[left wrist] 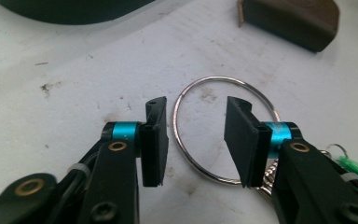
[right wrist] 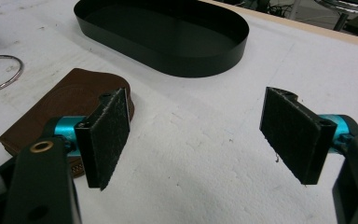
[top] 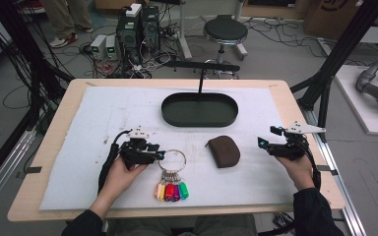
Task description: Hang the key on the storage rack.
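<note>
left gripper view: left gripper (left wrist: 196,140) straddles key ring (left wrist: 223,128), unpinched.

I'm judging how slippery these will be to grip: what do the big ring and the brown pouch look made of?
The ring looks like polished metal wire: thin, silvery, with bright glints. The brown pouch looks like matte leather or imitation leather, with a seam along its edge; the pictures cannot settle which.
</note>
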`<move>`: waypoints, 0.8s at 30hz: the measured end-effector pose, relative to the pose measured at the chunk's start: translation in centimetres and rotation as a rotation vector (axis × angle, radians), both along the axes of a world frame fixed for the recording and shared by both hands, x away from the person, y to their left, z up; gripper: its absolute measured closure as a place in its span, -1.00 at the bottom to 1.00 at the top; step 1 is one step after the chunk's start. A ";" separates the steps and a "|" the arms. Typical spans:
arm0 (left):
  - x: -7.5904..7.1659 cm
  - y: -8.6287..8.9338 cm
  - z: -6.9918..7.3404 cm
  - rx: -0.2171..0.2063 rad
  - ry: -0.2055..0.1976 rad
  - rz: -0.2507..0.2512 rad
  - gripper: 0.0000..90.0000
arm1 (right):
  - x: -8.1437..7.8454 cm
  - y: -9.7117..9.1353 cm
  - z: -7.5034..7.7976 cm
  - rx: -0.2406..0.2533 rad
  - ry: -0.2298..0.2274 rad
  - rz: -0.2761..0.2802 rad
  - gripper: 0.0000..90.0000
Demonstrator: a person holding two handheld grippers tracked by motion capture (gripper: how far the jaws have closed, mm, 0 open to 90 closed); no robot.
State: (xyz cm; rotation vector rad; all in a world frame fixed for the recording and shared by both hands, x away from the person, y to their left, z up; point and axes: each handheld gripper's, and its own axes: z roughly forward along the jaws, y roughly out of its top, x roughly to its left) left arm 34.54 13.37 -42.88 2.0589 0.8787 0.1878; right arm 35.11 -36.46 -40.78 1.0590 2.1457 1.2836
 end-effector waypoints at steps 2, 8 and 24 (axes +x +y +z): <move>0.1 -0.1 -0.1 0.011 0.001 0.006 0.43 | 0.0 0.0 0.0 -0.003 0.000 0.000 -0.45; 0.1 -0.8 -0.8 0.065 0.037 0.039 0.57 | 0.0 0.0 0.0 -0.003 -0.001 0.003 -0.45; -0.7 -1.9 -1.3 0.166 -0.021 0.088 0.77 | 0.0 0.1 0.0 -0.009 -0.004 0.008 -0.45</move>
